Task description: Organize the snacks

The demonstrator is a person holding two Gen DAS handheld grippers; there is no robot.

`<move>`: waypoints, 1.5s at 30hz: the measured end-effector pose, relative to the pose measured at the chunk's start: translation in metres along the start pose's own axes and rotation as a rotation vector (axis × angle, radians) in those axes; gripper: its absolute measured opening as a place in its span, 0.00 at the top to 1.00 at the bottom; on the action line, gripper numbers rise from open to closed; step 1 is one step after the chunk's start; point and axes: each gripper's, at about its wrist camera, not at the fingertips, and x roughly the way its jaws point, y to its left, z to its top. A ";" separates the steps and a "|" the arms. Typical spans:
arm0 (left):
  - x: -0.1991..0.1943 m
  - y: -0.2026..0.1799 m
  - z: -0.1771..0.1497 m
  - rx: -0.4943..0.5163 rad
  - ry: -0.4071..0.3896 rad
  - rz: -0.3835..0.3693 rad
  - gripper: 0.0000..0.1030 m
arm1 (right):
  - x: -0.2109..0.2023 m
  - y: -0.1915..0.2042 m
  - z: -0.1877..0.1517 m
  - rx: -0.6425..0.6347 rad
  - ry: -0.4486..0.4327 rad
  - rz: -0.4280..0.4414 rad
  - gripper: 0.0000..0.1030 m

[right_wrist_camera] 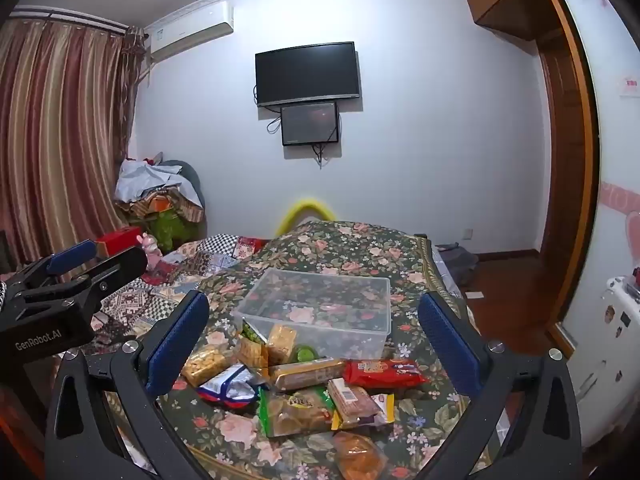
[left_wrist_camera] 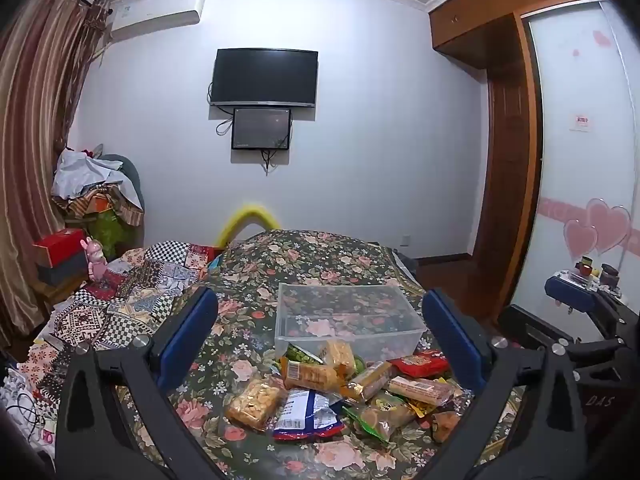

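A heap of snack packets (left_wrist_camera: 340,388) (right_wrist_camera: 296,384) lies on the floral bedspread, just in front of a clear plastic bin (left_wrist_camera: 348,316) (right_wrist_camera: 320,308) that looks empty. Among them are a red packet (right_wrist_camera: 382,373), a blue and white bag (left_wrist_camera: 306,414) and a green bag (right_wrist_camera: 294,410). My left gripper (left_wrist_camera: 320,332) hovers wide open above the heap, nothing between its blue pads. My right gripper (right_wrist_camera: 314,332) is also wide open over the heap and holds nothing. The other gripper shows at the right edge of the left wrist view and at the left edge of the right wrist view.
The floral bedspread (left_wrist_camera: 304,256) covers the bed; a patchwork quilt (left_wrist_camera: 132,292) lies to its left. Piled clothes (left_wrist_camera: 92,184) and a red box (left_wrist_camera: 60,242) stand at the far left by the curtain. A wardrobe (left_wrist_camera: 508,140) and wooden floor are to the right.
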 end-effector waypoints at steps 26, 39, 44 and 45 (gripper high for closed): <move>0.001 -0.003 -0.002 0.021 -0.002 0.001 0.00 | -0.003 0.001 0.001 0.006 -0.001 -0.004 0.00; 0.001 -0.003 -0.003 0.024 -0.002 0.003 0.00 | -0.005 -0.002 0.005 0.014 -0.009 -0.003 0.00; 0.001 -0.003 -0.003 0.025 -0.002 0.003 0.00 | -0.006 -0.003 0.006 0.015 -0.014 -0.003 0.00; 0.001 -0.003 -0.003 0.025 -0.002 0.004 0.00 | -0.005 -0.003 0.006 0.015 -0.015 -0.004 0.00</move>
